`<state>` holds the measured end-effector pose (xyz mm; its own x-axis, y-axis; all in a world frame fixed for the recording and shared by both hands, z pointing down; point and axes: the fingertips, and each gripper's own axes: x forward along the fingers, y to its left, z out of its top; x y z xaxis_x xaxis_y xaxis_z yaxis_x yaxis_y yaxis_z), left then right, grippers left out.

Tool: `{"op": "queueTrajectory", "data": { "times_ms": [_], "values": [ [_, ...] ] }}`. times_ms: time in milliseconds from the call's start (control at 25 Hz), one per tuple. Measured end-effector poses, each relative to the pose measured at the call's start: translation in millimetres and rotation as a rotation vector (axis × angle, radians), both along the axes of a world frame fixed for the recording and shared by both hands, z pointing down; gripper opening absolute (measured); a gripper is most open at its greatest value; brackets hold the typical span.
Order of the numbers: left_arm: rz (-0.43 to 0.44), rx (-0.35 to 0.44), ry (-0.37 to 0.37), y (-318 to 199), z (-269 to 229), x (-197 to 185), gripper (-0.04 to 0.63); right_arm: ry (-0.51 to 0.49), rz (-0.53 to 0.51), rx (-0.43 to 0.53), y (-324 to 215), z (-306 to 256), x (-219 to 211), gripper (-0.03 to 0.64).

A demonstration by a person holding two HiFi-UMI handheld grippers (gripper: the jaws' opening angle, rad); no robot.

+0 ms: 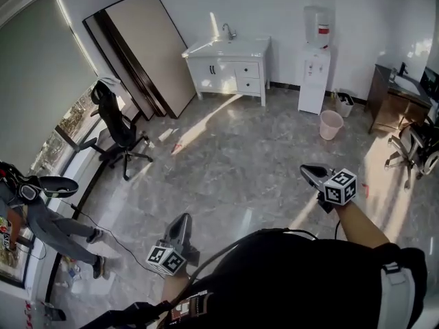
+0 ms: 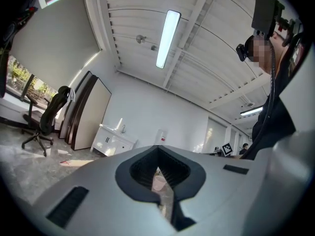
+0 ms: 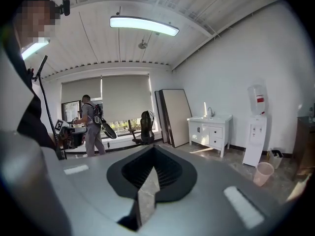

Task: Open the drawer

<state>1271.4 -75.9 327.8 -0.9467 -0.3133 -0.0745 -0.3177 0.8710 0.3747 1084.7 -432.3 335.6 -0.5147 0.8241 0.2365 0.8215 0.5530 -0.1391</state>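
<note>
Here, at the far left of the head view, a person in grey trousers [image 1: 51,221] stands bent by the window, and just to the right a black wheeled office chair [image 1: 116,125] sits on the grey marbled floor [image 1: 233,163]. Next along, large flat boards with dark edges [image 1: 140,53] lean against the white back wall. Right of them stands the white sink cabinet [image 1: 206,74] with a metal tap [image 1: 228,31] on top; its left half carries two doors with dark handles, its right half two stacked drawers [image 1: 247,69], both flush with the cabinet front (that is, closed). Further right come a white water dispenser with a bottle on top [image 1: 315,70], a pink plastic bin [image 1: 331,124] on the floor just beside it, and a dark brown wooden cabinet [image 1: 392,101] against the right wall. In the foreground, well apart from the sink cabinet, the left gripper [image 1: 183,219] is held low above the wearer's dark clothing and points up the room towards the cabinet; its own view shows the two jaws brought together, only a thin slit between them and nothing held there. The right gripper [image 1: 309,171] sits to the right and a little further up the room, and its own view likewise shows the jaws closed on nothing, the sink cabinet small and distant to the right of them
</note>
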Motion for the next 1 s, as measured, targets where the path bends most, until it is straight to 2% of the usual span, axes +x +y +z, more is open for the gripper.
{"op": "queueTrajectory", "data": {
  "times_ms": [200,440,640,800,1000],
  "values": [
    [-0.073,0.004,0.02,39,10,-13,-0.009,0.009,-0.06,-0.014,50,4,-42,-0.002],
    [-0.146,-0.018,0.028,54,9,-57,-0.009,0.035,-0.15,-0.031,88,22,-108,-0.002],
    [-0.237,-0.032,0.029,46,-5,-117,-0.009,0.048,-0.198,-0.051,92,22,-198,-0.002],
    [-0.252,-0.063,0.005,30,-25,-178,-0.009,0.018,-0.256,-0.07,100,-1,-267,-0.002],
    [-0.271,-0.051,0.015,15,-28,-244,-0.009,0.033,-0.285,-0.076,98,2,-337,-0.002]
  ]
}}
